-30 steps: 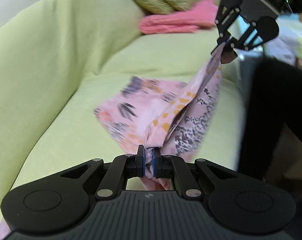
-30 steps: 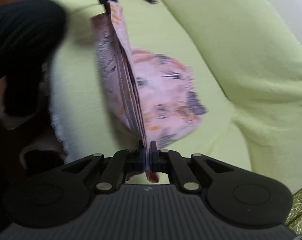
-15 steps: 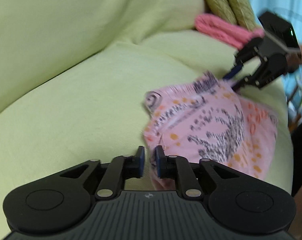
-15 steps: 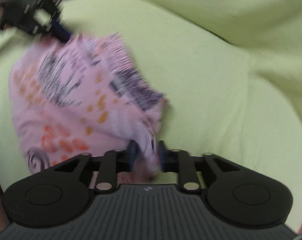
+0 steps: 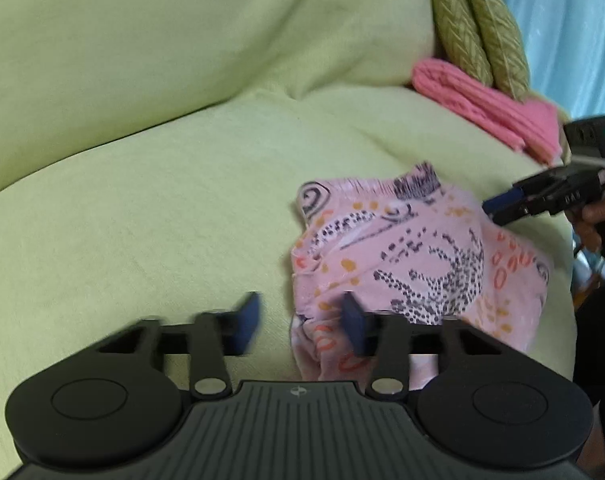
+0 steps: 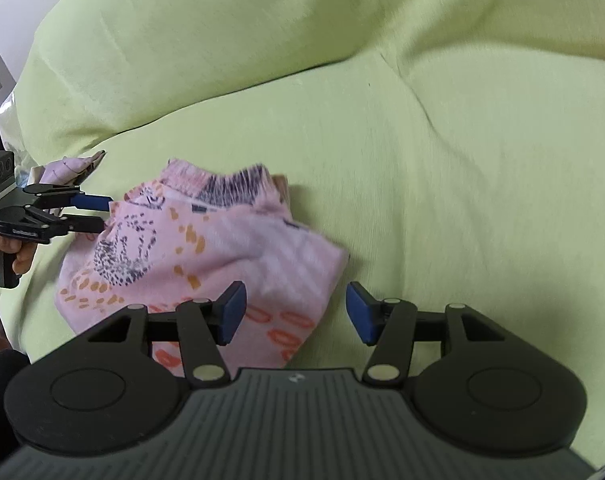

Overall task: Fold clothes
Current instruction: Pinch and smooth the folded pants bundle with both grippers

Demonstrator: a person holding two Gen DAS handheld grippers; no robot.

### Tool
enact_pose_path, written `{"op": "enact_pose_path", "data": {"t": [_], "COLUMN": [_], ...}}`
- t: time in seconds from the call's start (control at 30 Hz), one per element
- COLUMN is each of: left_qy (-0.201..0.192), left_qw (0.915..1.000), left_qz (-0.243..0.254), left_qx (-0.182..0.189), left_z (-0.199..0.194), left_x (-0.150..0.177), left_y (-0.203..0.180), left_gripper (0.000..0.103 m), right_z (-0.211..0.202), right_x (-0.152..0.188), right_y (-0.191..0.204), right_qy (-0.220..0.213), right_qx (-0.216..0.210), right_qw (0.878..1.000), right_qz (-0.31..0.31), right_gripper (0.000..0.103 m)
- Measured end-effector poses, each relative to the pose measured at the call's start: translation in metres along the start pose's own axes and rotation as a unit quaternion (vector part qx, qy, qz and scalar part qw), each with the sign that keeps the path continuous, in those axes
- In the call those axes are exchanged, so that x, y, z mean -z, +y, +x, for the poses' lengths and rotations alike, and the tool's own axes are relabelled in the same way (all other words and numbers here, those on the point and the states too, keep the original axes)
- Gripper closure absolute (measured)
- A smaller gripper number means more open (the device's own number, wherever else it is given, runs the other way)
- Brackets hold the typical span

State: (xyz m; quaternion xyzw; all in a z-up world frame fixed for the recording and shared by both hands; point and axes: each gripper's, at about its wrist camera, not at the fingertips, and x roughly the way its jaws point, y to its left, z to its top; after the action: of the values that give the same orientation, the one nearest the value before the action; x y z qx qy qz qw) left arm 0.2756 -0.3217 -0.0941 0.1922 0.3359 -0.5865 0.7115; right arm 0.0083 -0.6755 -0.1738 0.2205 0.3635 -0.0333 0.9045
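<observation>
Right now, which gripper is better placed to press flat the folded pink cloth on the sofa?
Probably the right gripper: the pink cloth lies partly between its open fingers. The left gripper, just opened, sits at the cloth's edge.

The folded pink cloth garment (image 5: 414, 264) in front of the left gripper's fingers carries black dotted swirls, orange spots and red-orange rings. The soft sofa cover (image 5: 162, 208) beneath is plain lime green. Far beyond the fingertips, a ribbed coral-pink knit (image 5: 486, 108) lies against two olive herringbone-patterned cushions (image 5: 478, 28).
</observation>
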Motion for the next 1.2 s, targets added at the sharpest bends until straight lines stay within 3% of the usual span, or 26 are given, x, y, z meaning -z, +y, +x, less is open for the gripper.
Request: {"op": "enact_pose_path", "data": {"t": [0.13,0.2,0.33,0.47,0.57,0.77,0.83,0.87,0.9,1.03,1.2], "left_qy": [-0.002,-0.005,-0.029,-0.061,-0.054,-0.044,-0.043,-0.042,-0.042,-0.071,-0.049], "left_qw": [0.9995,0.9987,0.9971,0.9963,0.9968,0.9973,0.9974,0.9974,0.9975,0.9967,0.9983], "left_qz": [0.031,0.050,0.071,0.060,0.059,0.059,0.058,0.057,0.056,0.041,0.031], "left_qx": [0.003,-0.003,-0.004,-0.003,-0.005,-0.007,-0.007,-0.007,-0.007,-0.003,-0.006], "left_z": [0.005,0.001,-0.017,-0.028,-0.024,-0.017,-0.018,-0.018,-0.019,-0.031,-0.010], "left_x": [0.000,0.002,0.002,-0.001,-0.002,0.002,0.003,0.004,0.004,0.001,0.001], "left_y": [-0.007,-0.011,-0.015,-0.011,-0.010,-0.012,-0.011,-0.011,-0.011,-0.005,-0.002], "left_gripper": [0.098,0.102,0.103,0.103,0.103,0.103,0.103,0.103,0.103,0.102,0.101], "right_z": [0.001,0.006,0.006,-0.001,-0.005,-0.002,0.002,0.004,0.003,-0.014,-0.020], "right_x": [0.002,0.002,0.003,0.006,0.007,0.006,0.005,0.005,0.005,0.007,0.010], "right_y": [-0.009,-0.012,-0.014,-0.013,-0.014,-0.016,-0.018,-0.019,-0.019,-0.014,-0.018], "right_qy": [-0.011,-0.016,-0.029,-0.044,-0.057,-0.054,-0.049,-0.046,-0.050,-0.085,-0.101], "right_qx": [-0.009,-0.004,-0.005,-0.006,0.004,0.001,-0.001,-0.004,-0.005,0.004,0.017], "right_qw": [1.000,0.999,0.999,0.998,0.997,0.997,0.997,0.997,0.997,0.994,0.992], "right_qz": [0.022,0.033,0.042,0.047,0.051,0.053,0.058,0.062,0.066,0.064,0.071], "right_gripper": [0.052,0.052,0.052,0.053,0.059,0.061,0.079,0.094,0.100,0.101,0.101]}}
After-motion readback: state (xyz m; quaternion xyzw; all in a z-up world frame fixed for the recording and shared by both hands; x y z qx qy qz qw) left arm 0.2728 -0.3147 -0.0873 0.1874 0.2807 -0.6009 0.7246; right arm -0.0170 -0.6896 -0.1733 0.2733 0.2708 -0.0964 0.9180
